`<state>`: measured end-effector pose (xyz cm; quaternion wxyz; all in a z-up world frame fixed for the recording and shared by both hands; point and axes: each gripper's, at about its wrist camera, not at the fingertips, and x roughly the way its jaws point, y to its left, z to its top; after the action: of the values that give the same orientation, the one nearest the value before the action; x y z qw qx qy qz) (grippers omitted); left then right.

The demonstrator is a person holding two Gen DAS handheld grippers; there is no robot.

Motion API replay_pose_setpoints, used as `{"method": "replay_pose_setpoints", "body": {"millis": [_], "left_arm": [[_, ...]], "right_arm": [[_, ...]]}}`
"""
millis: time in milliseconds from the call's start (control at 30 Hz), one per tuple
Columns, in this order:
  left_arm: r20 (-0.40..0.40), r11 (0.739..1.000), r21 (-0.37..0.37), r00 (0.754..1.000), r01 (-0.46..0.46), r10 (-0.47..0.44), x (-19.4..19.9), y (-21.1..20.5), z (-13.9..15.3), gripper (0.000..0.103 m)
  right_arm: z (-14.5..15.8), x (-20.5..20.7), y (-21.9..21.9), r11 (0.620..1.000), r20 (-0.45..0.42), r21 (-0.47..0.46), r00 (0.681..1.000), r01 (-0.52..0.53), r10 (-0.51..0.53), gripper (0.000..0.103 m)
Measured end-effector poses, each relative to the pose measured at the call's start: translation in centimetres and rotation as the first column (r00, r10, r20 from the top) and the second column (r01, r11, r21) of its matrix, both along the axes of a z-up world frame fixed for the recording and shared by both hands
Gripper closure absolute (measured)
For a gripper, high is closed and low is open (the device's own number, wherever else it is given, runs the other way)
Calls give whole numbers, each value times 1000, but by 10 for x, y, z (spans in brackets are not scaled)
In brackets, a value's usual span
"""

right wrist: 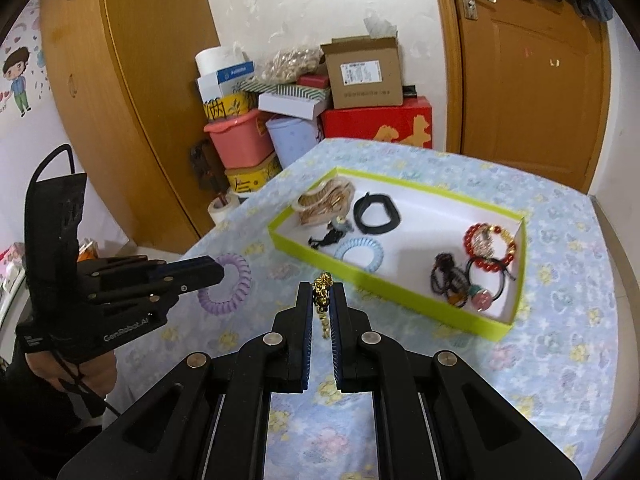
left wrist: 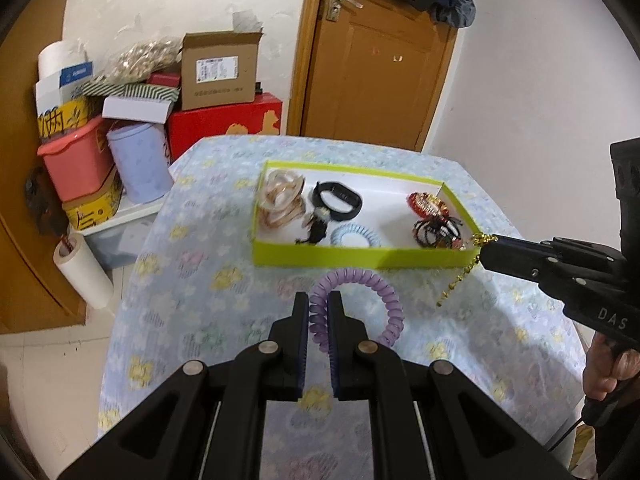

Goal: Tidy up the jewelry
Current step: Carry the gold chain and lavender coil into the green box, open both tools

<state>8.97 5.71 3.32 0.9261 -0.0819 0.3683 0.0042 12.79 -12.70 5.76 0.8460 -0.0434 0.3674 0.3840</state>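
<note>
Both grippers loaded, both above the table (left wrist: 168, 288), short of the tray.

Left gripper (left wrist: 318, 312): jaws clamped on the purple coil hair tie (left wrist: 360, 280). One side of the loop is pinched between the pads; the rest hangs free ahead and to the right of the fingertips.

Right gripper (right wrist: 323, 300): jaws clamped on the gold chain bracelet (right wrist: 321, 286). Its bead cluster stands at the fingertips and a short tail dangles below, seen best from the left wrist camera.

Green-rimmed tray (right wrist: 384, 288) lies just ahead of both grippers, its near wall closest to the right one.

Step in hand, as I judge it: carry each piece over the near wall and release inside.
- Clear the rim with the dangling chain tail before lowering, or it may snag.
- A bare patch of tray floor lies mid-tray, beyond the blue coil tie (right wrist: 359, 253); aim there.
- Let go low, so the springy coil does not bounce out.

Hard to read:
- Chain length between the pads is hidden.
- Tangled dark hair ties (right wrist: 450, 280) at the tray's right end: count unclear.
- Table's near edge is cut off by the gripper bodies.
</note>
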Motion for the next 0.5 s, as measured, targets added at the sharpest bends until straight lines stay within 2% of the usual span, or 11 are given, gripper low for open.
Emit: {"method": "replay_pose_setpoints", "body": {"millis": [300, 500], "left_arm": [[10, 999, 31, 999, 33, -34, 41, -10, 16, 94], [-3, 998, 34, 999, 53, -53, 75, -16, 17, 94]], "right_arm": [[21, 29, -9, 999, 44, 3, 998, 35, -35, 95], [21, 61, -10, 998, 53, -10, 997, 58, -57, 95]]}}
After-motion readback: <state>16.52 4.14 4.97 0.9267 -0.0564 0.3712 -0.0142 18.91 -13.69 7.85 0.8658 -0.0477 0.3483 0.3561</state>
